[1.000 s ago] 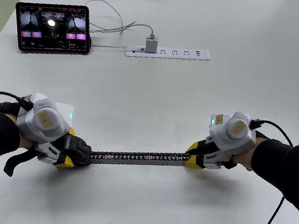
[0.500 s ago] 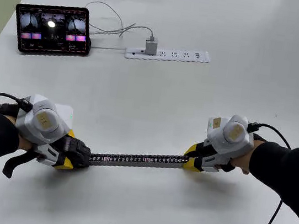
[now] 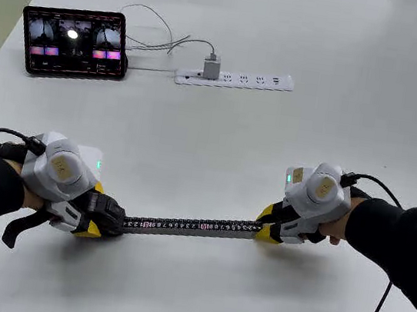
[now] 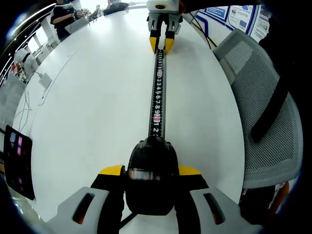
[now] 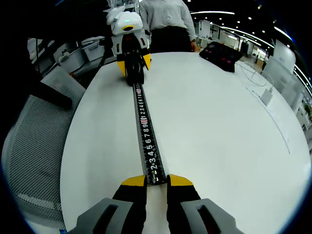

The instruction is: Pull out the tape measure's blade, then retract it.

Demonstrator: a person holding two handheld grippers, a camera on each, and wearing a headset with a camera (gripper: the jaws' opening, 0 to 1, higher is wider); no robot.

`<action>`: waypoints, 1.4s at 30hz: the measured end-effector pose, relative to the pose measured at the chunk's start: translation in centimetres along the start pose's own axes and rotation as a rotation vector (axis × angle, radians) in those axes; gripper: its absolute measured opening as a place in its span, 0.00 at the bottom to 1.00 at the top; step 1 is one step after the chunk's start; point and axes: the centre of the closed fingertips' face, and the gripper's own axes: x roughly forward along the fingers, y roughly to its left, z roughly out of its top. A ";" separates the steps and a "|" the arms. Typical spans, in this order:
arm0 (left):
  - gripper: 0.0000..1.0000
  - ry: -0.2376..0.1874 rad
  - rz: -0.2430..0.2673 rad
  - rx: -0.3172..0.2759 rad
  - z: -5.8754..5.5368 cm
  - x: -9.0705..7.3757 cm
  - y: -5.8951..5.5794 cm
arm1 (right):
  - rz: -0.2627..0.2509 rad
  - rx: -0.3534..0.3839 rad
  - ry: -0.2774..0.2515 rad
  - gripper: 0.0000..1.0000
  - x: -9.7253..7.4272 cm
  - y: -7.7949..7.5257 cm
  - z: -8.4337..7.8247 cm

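Observed at the near edge of the table: the left gripper (image 4: 151, 171) had its two yellow-tipped fingers closed against the sides of the black tape measure case (image 3: 108, 214), which rested on the table surface towards the near-left corner. The blade (image 3: 191, 225) was drawn out and ran low along the table, roughly parallel to the near edge, numbers facing up. The right gripper (image 5: 156, 181), nearer the near-right corner, had its fingers pinched on the blade's free end. The two grippers faced each other, well apart, with the blade straight between them.

Also noted: a tablet (image 3: 73, 40) with its screen lit, near the left edge in the far half of the table, and just beside it a white power strip (image 3: 235, 77) with a charger (image 3: 211, 66) plugged in. A grey mesh chair (image 4: 263, 107) stood off the near edge.
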 end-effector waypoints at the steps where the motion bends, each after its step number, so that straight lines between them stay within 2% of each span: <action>1: 0.34 0.004 0.000 0.002 0.0 0.0 0.0 | -0.003 -0.010 0.003 0.11 0.0 0.0 0.0; 7: 0.35 0.015 -0.008 0.009 -0.1 0.0 0.0 | -0.015 -0.011 0.003 0.12 -0.1 0.0 0.0; 13: 0.37 -0.001 -0.012 -0.012 0.0 0.0 -0.1 | -0.017 -0.013 0.001 0.12 -0.5 0.0 0.0; 18: 0.40 -0.001 0.000 -0.026 -0.3 -0.1 0.0 | -0.033 0.033 -0.012 0.16 -0.8 -0.2 0.0; 20: 0.42 -0.018 0.014 -0.059 -0.4 -0.3 0.2 | -0.039 0.057 -0.009 0.22 -0.9 -0.1 -0.1; 21: 0.43 -0.035 0.025 -0.113 -0.5 -0.4 0.3 | -0.042 0.057 -0.009 0.25 -0.9 0.0 -0.1; 25: 0.49 -0.055 0.032 -0.138 -0.8 -0.7 0.2 | -0.057 0.086 -0.022 0.29 -1.0 0.1 -0.2; 27: 0.52 -0.075 0.039 -0.184 -0.8 -0.8 0.2 | -0.076 0.135 -0.062 0.31 -1.1 0.0 0.4; 31: 0.58 -0.117 0.066 -0.242 -0.8 -1.2 0.5 | -0.099 0.159 -0.082 0.35 -1.3 0.3 0.5; 36: 0.62 -0.135 0.083 -0.273 -1.0 -1.4 0.5 | -0.115 0.158 -0.079 0.37 -1.5 0.7 0.2; 42: 0.65 -0.138 0.098 -0.293 -1.1 -1.5 0.7 | -0.144 0.164 -0.083 0.39 -1.9 0.2 0.0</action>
